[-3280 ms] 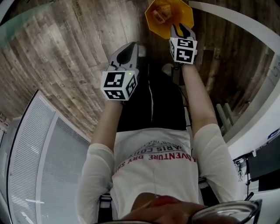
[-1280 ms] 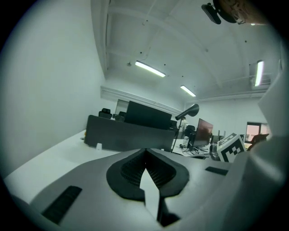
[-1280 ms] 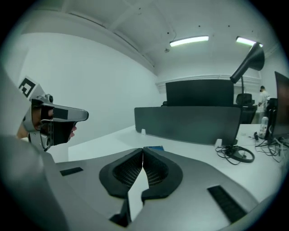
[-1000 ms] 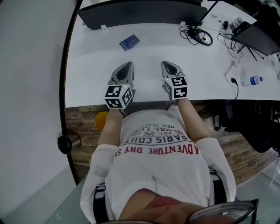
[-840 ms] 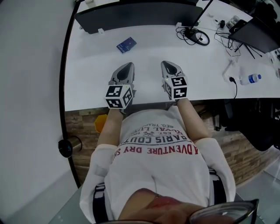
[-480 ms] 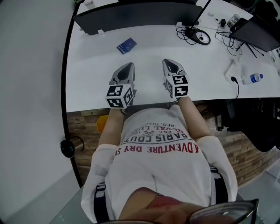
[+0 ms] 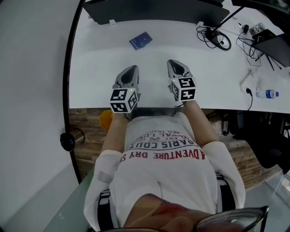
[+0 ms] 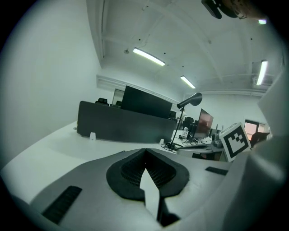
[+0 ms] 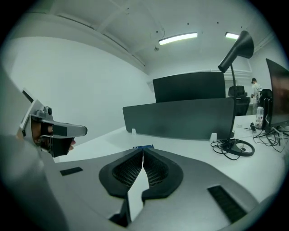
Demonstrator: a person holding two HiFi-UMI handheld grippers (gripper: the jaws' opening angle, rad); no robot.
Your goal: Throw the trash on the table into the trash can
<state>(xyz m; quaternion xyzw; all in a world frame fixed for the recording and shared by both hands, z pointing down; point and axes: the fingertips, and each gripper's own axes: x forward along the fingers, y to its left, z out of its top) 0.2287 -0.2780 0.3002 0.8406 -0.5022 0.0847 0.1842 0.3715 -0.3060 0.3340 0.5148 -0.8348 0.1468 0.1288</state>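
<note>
A few seconds ago the orange trash can [image 7: 105, 120] was straight ahead on the wooden floor, with the right hand-held gripper [image 7: 176, 66] held over it. Now the white worktop [image 7: 90, 77] is faced again, and the can is glimpsed only at its near edge, low on the left. A drop is judged to be finished and a fresh pick-up to be under way.

Over the last second little is altered. Both grippers are kept side by side above the near edge of the worktop, and the left hand-held gripper [image 7: 129, 72] is level with the right.

Both pairs of jaws are seen pressed together with nothing between them, so nothing is being carried.

The remaining trash is taken to be the small blue packet [image 7: 140, 40], which lies flat on the worktop, well ahead of both grippers and short of the dark screen [image 7: 154, 9].

In the right gripper view the packet is caught just above the jaw tips, so that gripper is roughly lined up on it. In the left gripper view it is not shown at all; only the screen, a desk lamp [image 8: 189, 100] and the right gripper's marker cube are seen there. The trash can and a water bottle [image 7: 267, 94] far to the right are shown by the head view alone.
</note>
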